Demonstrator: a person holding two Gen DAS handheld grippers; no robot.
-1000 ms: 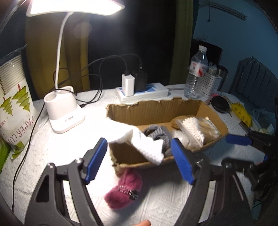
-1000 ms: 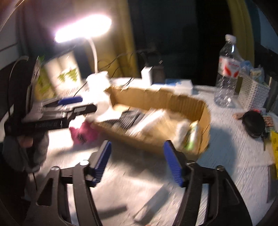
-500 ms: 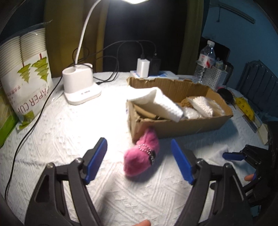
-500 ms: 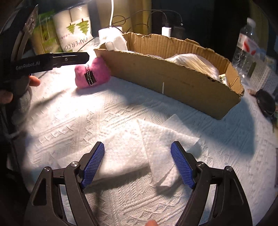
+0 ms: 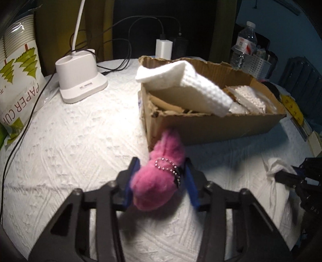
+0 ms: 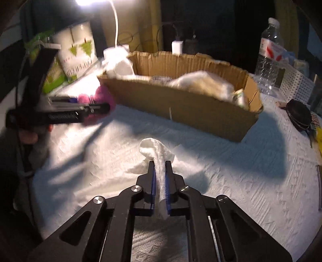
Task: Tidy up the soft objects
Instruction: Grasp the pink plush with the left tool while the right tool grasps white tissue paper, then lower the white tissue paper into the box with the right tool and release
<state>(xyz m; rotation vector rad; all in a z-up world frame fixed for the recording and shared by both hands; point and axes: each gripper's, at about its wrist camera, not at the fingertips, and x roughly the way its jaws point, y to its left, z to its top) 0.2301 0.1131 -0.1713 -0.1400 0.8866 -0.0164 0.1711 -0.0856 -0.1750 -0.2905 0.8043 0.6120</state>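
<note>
Looks like somebody's room at home, with a table under a white cloth (image 5: 66, 145), a desk lamp base (image 5: 80, 80) upper left, chargers (image 5: 164, 48) plugged in at top center, a water bottle (image 5: 243, 42) upper right and a cardboard box (image 5: 211, 129) mid-frame.

- A desk lamp (image 6: 94, 2) at top left is the only strong light source; its glare blows out to white.
- The white tablecloth (image 5: 70, 141) is bright beneath it and dim toward the right.
- The cardboard box (image 6: 181, 104) casts a broad dark shadow.
- The background is nearly black.
- The pink plush toy (image 5: 161, 173) shows motion blur.
- Fisheye curvature and dark vignetting mark every edge.
</note>
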